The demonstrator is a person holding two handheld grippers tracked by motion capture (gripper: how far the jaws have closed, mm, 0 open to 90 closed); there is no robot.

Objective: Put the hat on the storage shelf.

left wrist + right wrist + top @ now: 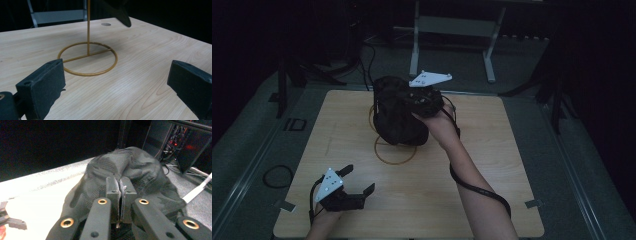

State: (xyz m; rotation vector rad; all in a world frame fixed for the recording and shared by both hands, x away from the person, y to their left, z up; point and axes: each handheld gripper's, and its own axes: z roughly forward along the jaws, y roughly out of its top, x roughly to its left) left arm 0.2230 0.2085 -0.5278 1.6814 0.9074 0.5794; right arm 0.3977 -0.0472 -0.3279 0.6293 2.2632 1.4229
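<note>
A black mesh cap (396, 117) hangs above the middle of the wooden table (492, 165), over a gold wire stand (395, 154) made of a ring base and an upright rod. My right gripper (408, 100) is shut on the cap's fabric; in the right gripper view the jaws meet with black cloth (130, 162) pinched at the right gripper (120, 187). My left gripper (358, 180) is open near the table's front left, holding nothing. In the left gripper view, the left gripper (116, 80) faces the stand (88, 27), with the cap's lower edge (120, 12) above it.
A grey metal frame (452, 30) stands on the floor beyond the table's far edge. Cables (277, 176) lie on the floor to the left. Dark equipment (180, 145) sits behind the cap in the right gripper view. Bare table lies between the left gripper and the stand.
</note>
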